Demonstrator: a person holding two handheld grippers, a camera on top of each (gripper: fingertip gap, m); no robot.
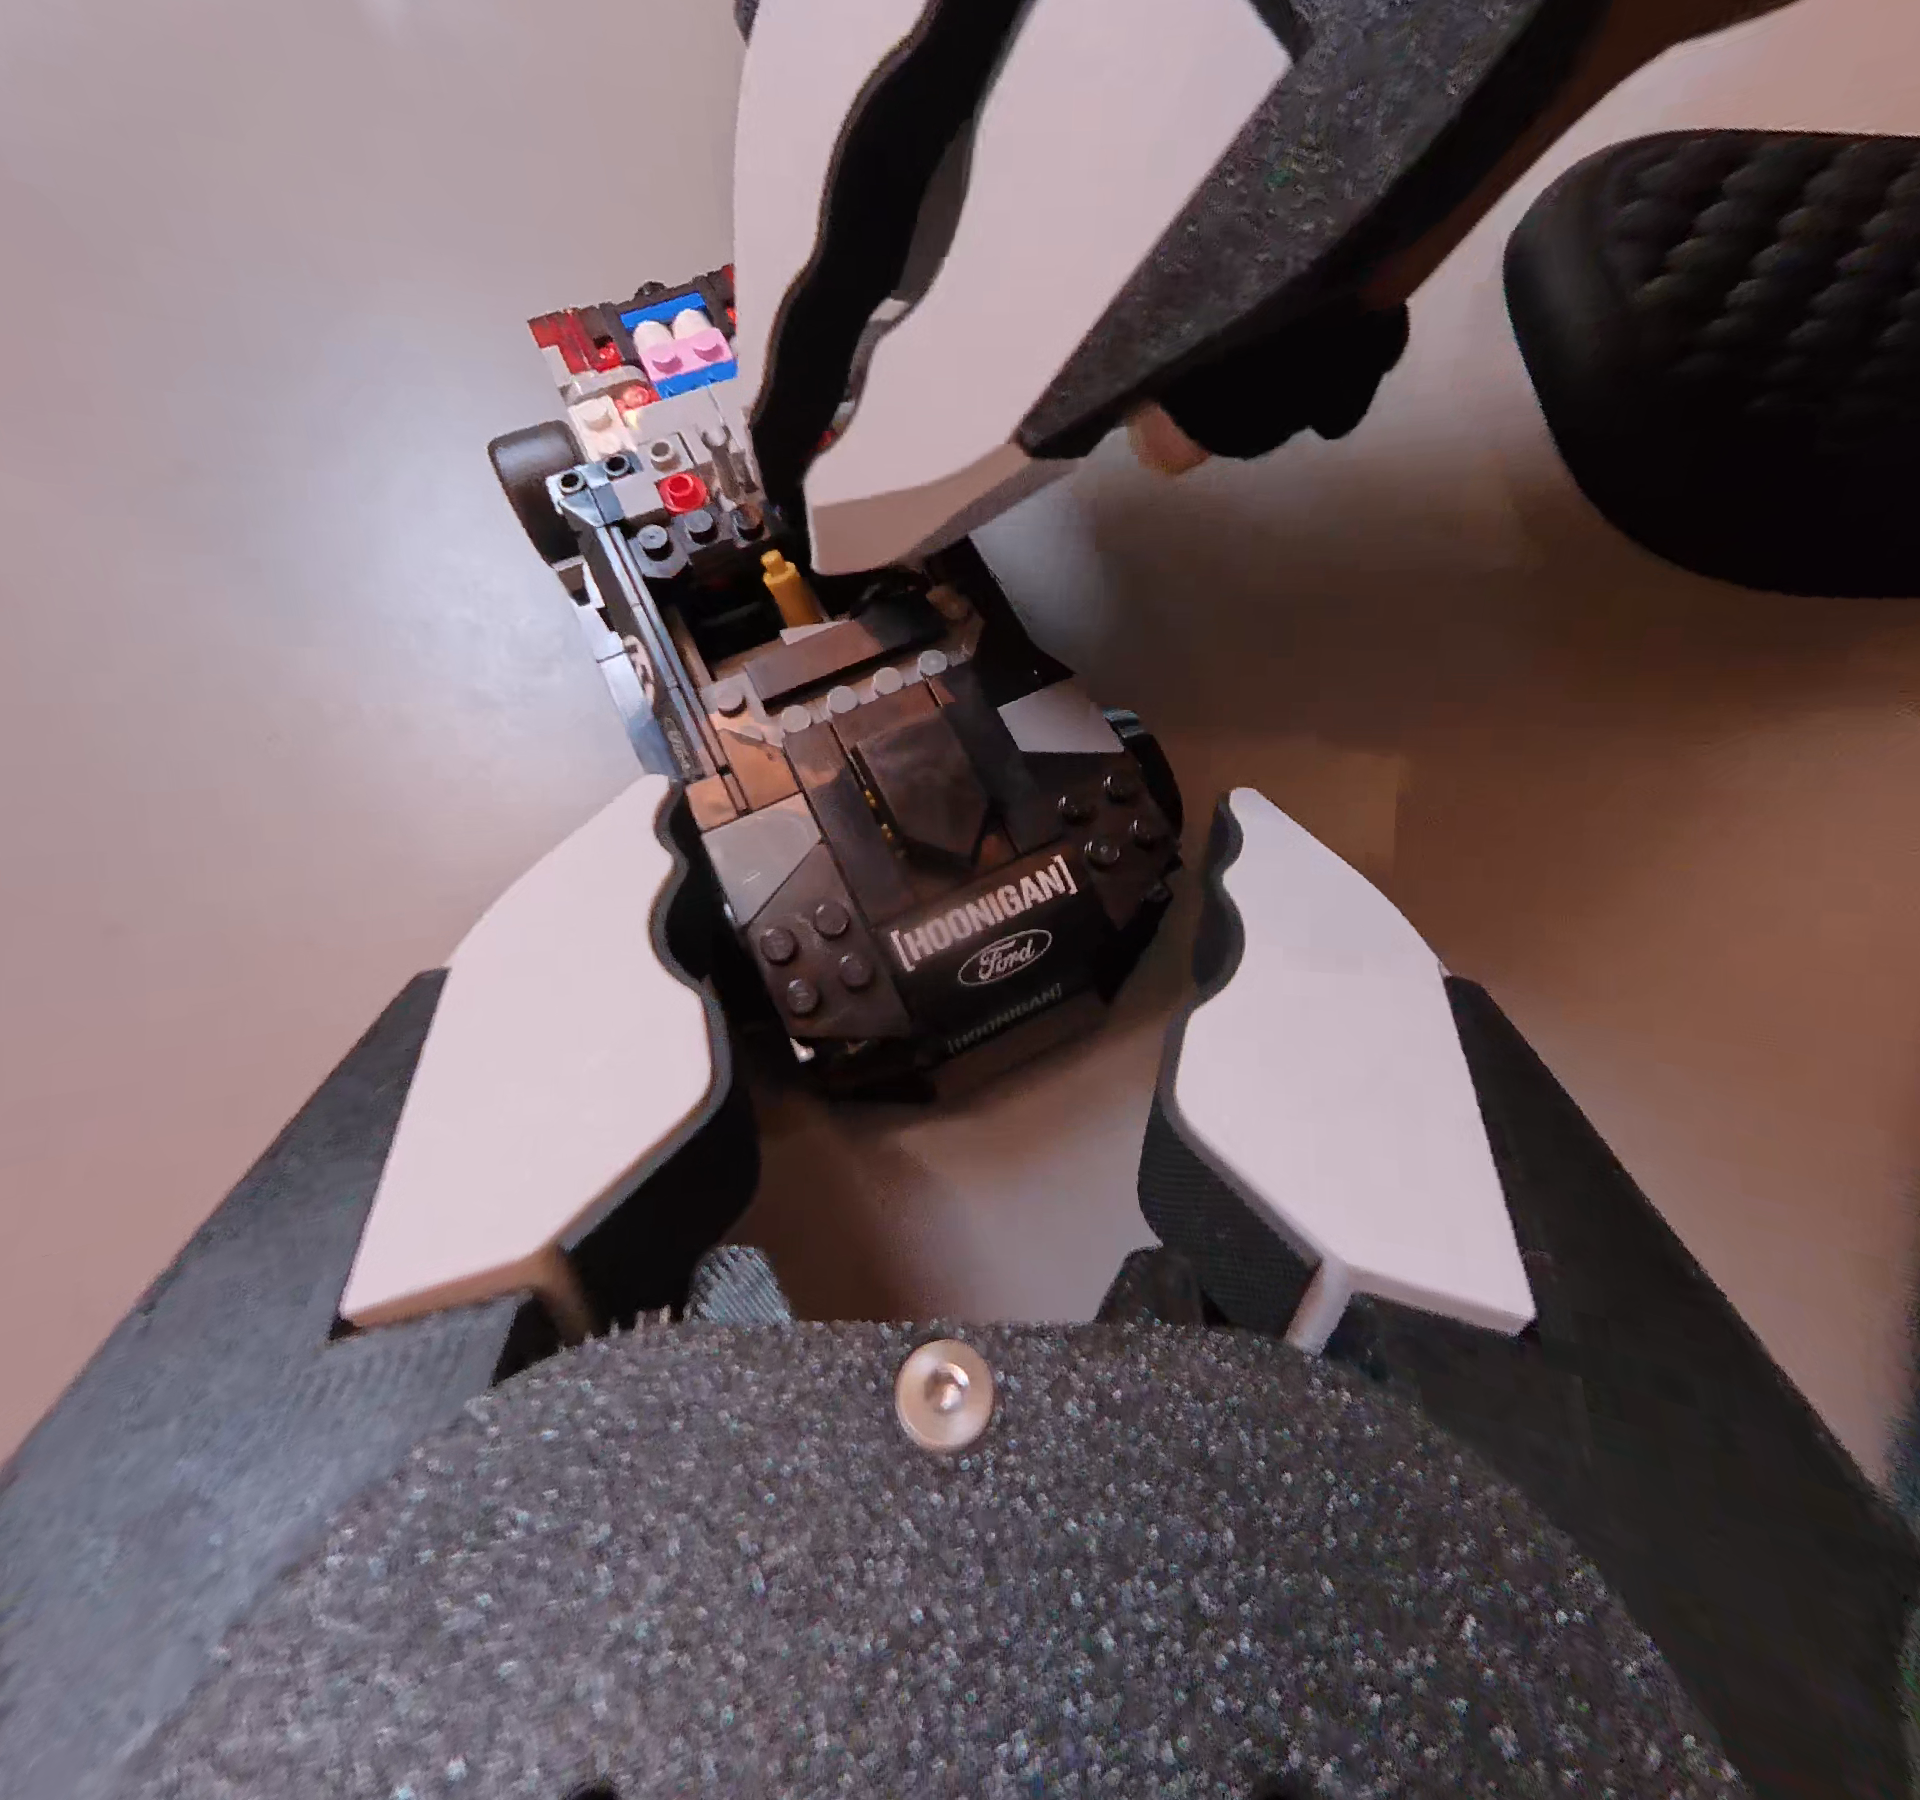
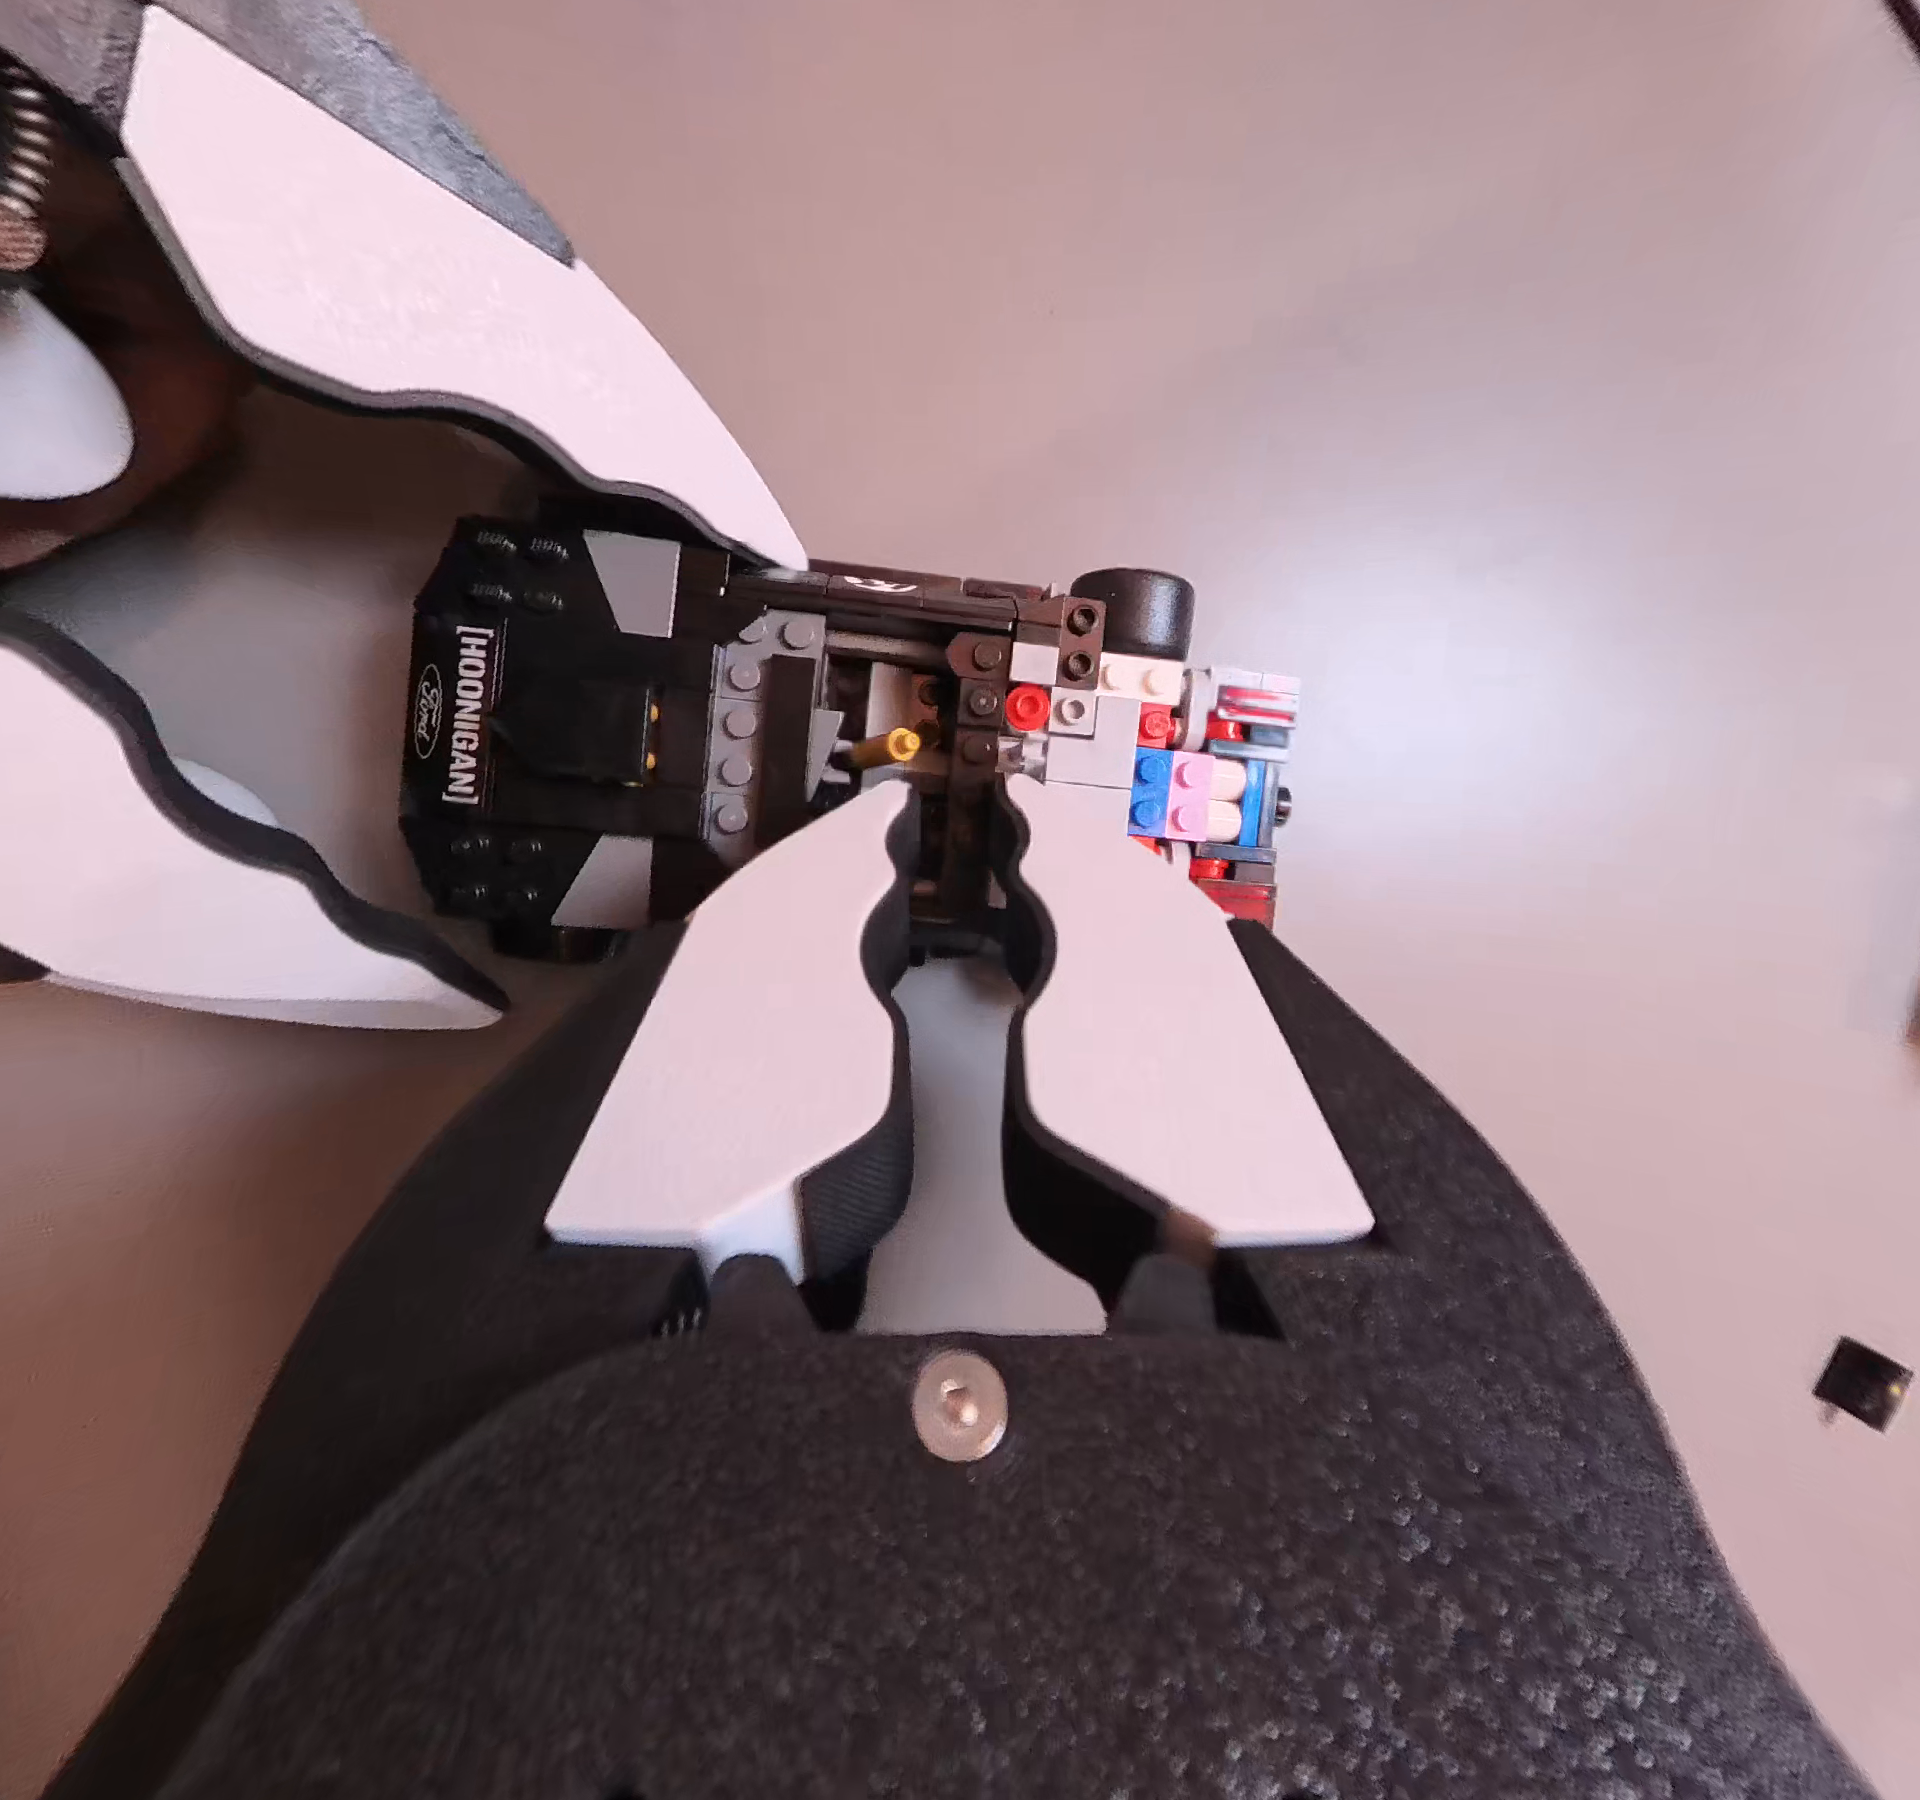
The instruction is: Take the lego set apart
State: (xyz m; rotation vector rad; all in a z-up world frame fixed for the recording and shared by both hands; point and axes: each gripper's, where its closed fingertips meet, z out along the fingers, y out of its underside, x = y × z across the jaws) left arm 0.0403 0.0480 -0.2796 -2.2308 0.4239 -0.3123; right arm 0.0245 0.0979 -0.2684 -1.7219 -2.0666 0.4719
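We see a partly stripped black lego car (image 1: 914, 815) sitting on a pale surface (image 1: 260, 503), its roof off and the cabin open. Its printed nose points toward the left gripper (image 1: 940, 877), whose white fingers (image 1: 582, 1023) stand apart on either side of the front end; the left-hand one looks to be against the car's flank, while the other stands just clear of the opposite side.

In the right wrist view the car (image 2: 582, 722) lies crosswise, nose to the left. The right gripper (image 2: 951, 805) comes in from the side at mid-body, and its fingers (image 2: 790, 1002) are drawn close together on a dark part at the cabin's edge. The tips hide the contact, so we would say it is probably pinched rather than merely touched. A small yellow peg (image 2: 883, 748) stands in the open cabin just beside those tips.

Behind the cabin the rear is a bare cluster of coloured bricks: a red stud (image 2: 1029, 706), grey pieces, and blue and pink bricks (image 2: 1184, 794) at the tail. One black wheel (image 2: 1138, 607) shows at the far rear corner.

A small black piece (image 2: 1860, 1381) lies loose on the surface, well apart from the car.
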